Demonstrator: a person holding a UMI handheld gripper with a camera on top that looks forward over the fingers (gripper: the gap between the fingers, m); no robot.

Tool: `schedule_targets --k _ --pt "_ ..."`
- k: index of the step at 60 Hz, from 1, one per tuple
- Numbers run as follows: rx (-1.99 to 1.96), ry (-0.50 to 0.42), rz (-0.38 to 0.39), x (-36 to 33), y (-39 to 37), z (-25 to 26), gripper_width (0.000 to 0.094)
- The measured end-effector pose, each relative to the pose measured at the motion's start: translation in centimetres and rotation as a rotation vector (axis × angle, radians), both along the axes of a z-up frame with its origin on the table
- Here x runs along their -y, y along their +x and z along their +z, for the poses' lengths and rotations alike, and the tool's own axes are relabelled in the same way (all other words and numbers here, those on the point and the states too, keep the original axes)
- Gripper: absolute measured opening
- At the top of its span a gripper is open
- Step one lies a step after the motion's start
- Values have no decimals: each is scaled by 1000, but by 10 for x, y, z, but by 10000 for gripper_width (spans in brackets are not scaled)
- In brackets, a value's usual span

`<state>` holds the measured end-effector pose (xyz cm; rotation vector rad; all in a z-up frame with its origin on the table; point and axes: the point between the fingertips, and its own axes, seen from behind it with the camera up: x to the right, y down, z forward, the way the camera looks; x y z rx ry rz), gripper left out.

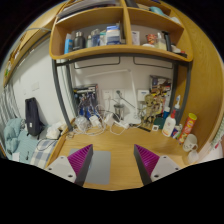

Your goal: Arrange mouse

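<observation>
My gripper (113, 160) is open and empty, low over a wooden desk (120, 145). Its two magenta pads (80, 158) stand wide apart. A flat grey rectangular mat (98, 168) lies on the desk between the fingers, closer to the left one. I cannot make out a mouse for certain. A small white rounded thing (52, 131) lies at the desk's left side, beyond the left finger, and I cannot tell what it is.
A tangle of cables and small items (100, 122) lies at the back of the desk by the white wall. Bottles (172, 120) and an orange-topped container (188, 125) stand at the right. A black object (33, 115) and a cloth (15, 135) are at the left. Loaded shelves (110, 38) hang above.
</observation>
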<state>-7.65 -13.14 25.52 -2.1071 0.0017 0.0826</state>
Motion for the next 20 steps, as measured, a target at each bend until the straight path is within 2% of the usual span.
schedule_targets --k 15,20 --pt "25 38 -20 28 69 20 804" --pt "14 24 -14 36 78 18 815"
